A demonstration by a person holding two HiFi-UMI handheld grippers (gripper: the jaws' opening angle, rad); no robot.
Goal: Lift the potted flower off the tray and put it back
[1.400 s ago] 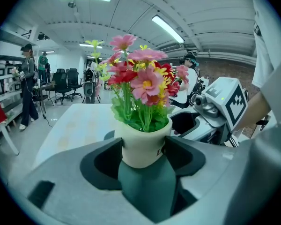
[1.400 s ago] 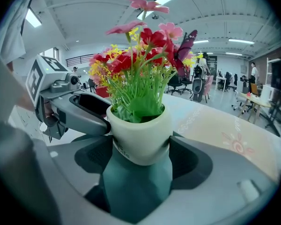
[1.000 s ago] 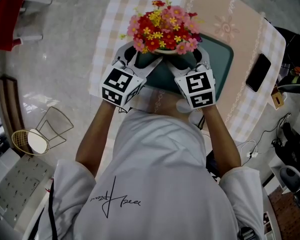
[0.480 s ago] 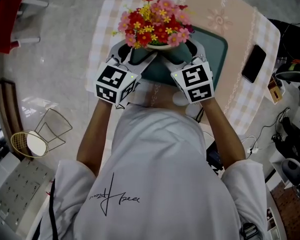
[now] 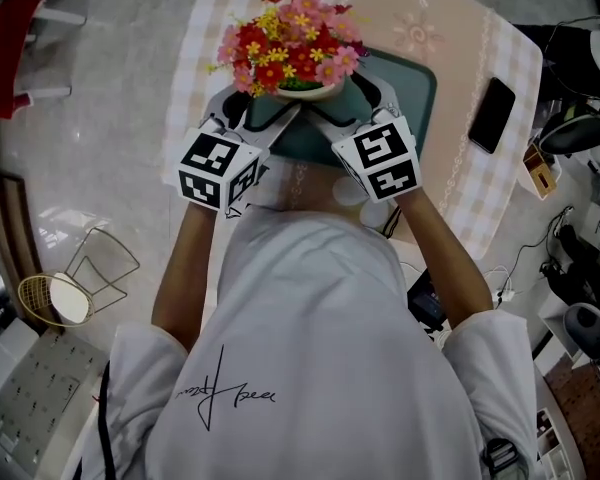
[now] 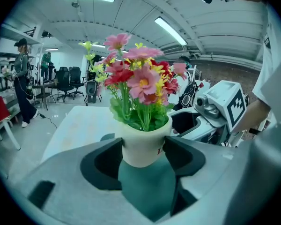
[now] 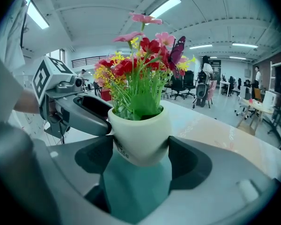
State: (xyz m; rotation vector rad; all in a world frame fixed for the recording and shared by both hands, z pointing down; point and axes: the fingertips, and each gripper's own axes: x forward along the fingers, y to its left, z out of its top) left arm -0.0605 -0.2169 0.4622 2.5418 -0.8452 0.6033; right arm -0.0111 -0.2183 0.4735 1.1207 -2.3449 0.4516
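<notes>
The potted flower (image 5: 285, 43), a white pot (image 6: 143, 146) full of red, pink and yellow blooms, hangs over the near left part of the teal tray (image 5: 412, 86). My left gripper (image 5: 272, 118) and right gripper (image 5: 325, 118) each clamp the pot from opposite sides. In the left gripper view the left gripper (image 6: 143, 157) has both dark pads pressed on the pot's lower wall. The right gripper view shows the same hold by the right gripper (image 7: 139, 159) on the pot (image 7: 139, 137). Teal tray surface shows beneath the pot's base in both gripper views, and the base looks clear of it.
The tray lies on a table with a checked pink cloth (image 5: 450, 183). A black phone (image 5: 491, 115) lies to the right of the tray. A wire basket (image 5: 75, 286) and a red stool (image 5: 20, 23) stand on the floor at left; cables and gear crowd the right.
The flower and both grippers have drifted up and left in the head view, and the table has shifted with them. Both grips on the pot are unchanged.
</notes>
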